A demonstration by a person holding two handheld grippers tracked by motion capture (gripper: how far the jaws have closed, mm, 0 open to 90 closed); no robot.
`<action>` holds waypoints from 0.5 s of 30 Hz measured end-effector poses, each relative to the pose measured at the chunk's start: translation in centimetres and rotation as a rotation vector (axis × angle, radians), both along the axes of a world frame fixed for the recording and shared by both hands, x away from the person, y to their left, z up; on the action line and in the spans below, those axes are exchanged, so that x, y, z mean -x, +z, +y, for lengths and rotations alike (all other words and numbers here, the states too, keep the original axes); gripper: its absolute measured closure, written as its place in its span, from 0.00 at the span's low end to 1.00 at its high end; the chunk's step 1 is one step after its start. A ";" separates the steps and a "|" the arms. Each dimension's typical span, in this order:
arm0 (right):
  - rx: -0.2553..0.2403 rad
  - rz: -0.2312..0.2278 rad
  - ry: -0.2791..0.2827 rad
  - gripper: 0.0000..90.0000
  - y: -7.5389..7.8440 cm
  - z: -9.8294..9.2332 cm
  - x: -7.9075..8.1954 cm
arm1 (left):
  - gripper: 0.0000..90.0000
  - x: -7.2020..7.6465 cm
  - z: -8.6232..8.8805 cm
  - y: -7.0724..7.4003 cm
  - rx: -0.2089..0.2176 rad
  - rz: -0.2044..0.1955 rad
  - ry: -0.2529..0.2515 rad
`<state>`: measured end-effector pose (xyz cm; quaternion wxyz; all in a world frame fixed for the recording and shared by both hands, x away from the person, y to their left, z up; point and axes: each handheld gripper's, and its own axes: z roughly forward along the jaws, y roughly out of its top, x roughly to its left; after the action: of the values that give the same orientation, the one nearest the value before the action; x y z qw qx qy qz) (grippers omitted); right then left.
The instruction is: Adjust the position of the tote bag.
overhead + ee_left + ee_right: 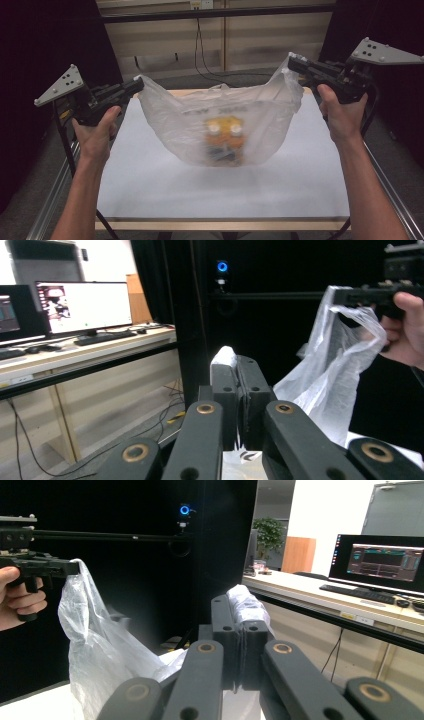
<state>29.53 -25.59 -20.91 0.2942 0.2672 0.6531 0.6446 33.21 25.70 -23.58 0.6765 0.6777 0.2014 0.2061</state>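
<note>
A translucent white plastic bag [220, 120] hangs between my two grippers above the white table [150, 180]. Inside it sits an orange pack with two white caps [225, 131], blurred. My left gripper [137, 85] is shut on the bag's left handle, and a white tuft of it pokes out between the jaws [223, 356]. My right gripper [295, 62] is shut on the right handle, whose plastic bunches at the jaw tips [245, 602]. In the left gripper view the right gripper [370, 295] holds its bag corner. In the right gripper view the left gripper [50, 567] does the same.
Dark curtains flank the table on both sides. A cable [205, 65] hangs down the wall beyond the far edge. Desks with monitors [82, 305] stand off to the side, with another monitor [382, 562] in the right gripper view. Metal rails [55, 200] run along the table's sides.
</note>
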 end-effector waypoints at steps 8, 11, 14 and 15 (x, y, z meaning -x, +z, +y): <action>-0.024 0.013 -0.043 0.99 -1.3 -1.7 0.4 | 0.98 -1.0 0.8 -2.1 -0.033 0.033 0.028; -0.024 0.030 -0.047 0.99 -1.9 -1.9 0.3 | 0.98 -1.2 0.1 -2.8 -0.065 0.047 0.020; -0.011 0.054 -0.039 0.99 -2.8 -1.8 0.1 | 0.98 -1.4 -0.5 -3.6 -0.099 0.059 0.002; -0.010 0.059 -0.036 0.99 -3.1 -1.7 0.0 | 0.98 -1.4 -0.6 -3.8 -0.101 0.060 0.000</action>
<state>29.53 -27.29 -24.02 0.2848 0.2992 0.6533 0.6345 34.62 25.06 -27.34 0.6351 0.7168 0.2112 0.1956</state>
